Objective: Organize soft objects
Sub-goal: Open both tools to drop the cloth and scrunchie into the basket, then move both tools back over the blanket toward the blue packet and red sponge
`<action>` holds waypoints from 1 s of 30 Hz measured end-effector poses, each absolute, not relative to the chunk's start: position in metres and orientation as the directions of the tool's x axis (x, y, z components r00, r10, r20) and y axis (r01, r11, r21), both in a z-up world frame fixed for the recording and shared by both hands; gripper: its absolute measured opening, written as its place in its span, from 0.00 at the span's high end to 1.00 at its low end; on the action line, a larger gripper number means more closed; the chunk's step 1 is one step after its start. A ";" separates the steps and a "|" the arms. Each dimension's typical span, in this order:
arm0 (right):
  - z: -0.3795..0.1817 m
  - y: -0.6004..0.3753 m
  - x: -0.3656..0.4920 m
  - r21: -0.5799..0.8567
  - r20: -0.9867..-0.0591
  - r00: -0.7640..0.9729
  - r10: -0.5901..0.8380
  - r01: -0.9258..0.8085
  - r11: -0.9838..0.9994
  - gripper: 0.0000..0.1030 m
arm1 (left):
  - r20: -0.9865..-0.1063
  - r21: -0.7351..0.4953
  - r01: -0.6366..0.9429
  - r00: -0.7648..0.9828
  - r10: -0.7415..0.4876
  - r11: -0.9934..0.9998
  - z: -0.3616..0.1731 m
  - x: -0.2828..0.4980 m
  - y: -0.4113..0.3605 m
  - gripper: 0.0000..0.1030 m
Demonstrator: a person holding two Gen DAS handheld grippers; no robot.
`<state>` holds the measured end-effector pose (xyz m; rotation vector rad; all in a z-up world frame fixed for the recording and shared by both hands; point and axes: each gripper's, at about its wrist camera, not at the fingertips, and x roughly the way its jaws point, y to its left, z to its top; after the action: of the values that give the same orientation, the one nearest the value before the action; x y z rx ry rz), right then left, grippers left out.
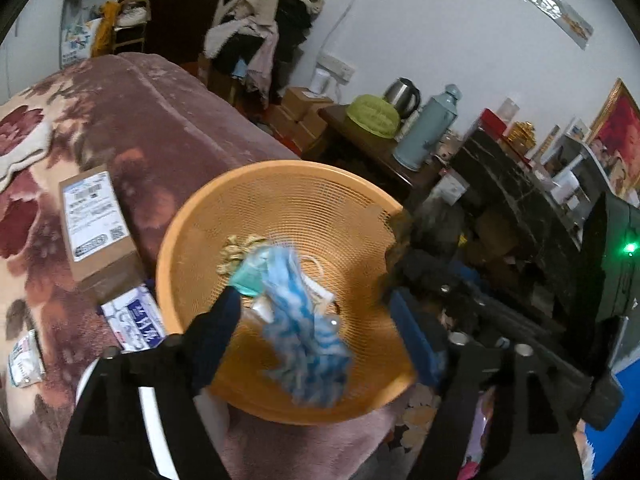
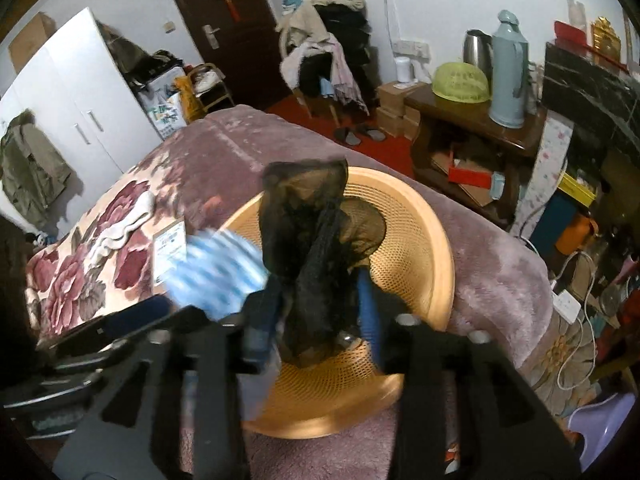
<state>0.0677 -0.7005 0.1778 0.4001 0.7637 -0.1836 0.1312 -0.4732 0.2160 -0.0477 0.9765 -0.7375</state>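
Note:
An orange mesh basket (image 1: 304, 200) sits on the pink blanket of the bed; it also shows in the right wrist view (image 2: 424, 240). My left gripper (image 1: 316, 312) is open above it, its fingers wide apart, and a blurred blue-and-white fluffy cloth (image 1: 308, 344) hangs over the basket between them. A small olive item (image 1: 236, 254) and a teal item (image 1: 250, 276) lie inside the basket. My right gripper (image 2: 320, 312) is shut on a sheer black stocking (image 2: 316, 232) and holds it above the basket. The blue cloth (image 2: 212, 276) shows blurred at its left.
A cardboard parcel (image 1: 94, 220), a tissue pack (image 1: 134, 322) and a small packet (image 1: 24, 356) lie on the bed left of the basket. A white sock (image 2: 120, 224) lies further back. A side table with a thermos (image 2: 508, 68) and a green cover (image 2: 460, 84) stands beyond the bed.

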 end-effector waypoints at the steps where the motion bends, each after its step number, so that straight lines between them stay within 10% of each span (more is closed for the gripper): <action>1: 0.178 -0.702 0.067 0.281 -0.702 0.711 -0.034 0.321 0.905 0.20 | -0.736 -0.351 0.542 0.345 -0.583 0.764 0.216 0.133 -0.469 0.06; 9: 0.177 -0.697 0.062 0.254 -0.707 0.705 -0.058 0.330 0.909 0.00 | -0.744 -0.250 0.530 0.431 -0.511 0.811 0.221 0.128 -0.450 0.01; 30: 0.192 -0.620 0.051 0.194 -0.703 0.712 -0.006 0.200 0.960 0.00 | -0.705 -0.254 0.453 0.519 -0.484 0.855 0.247 0.101 -0.349 0.01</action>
<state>0.0506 -0.6197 0.1922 0.2653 0.7729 -0.1158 0.1014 -0.3492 0.2472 -0.0399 0.8578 -0.5619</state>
